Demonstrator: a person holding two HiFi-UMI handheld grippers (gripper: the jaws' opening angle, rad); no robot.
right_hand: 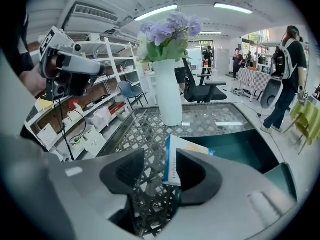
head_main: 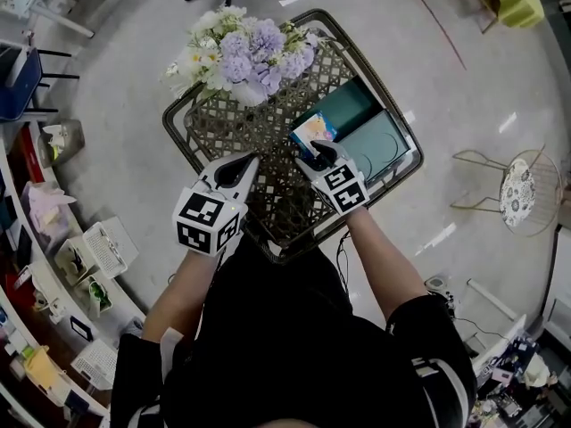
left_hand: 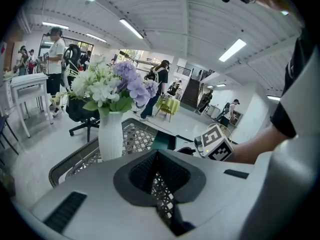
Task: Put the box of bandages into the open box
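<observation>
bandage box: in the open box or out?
Out. The bandage box stands on edge on the lattice table, beside the open box.

The head view looks steeply down at the lattice tabletop (head_main: 227, 130) from above. Both gripper views ride low and near over it, facing the flowers (right_hand: 167, 31), which all three views share.
</observation>
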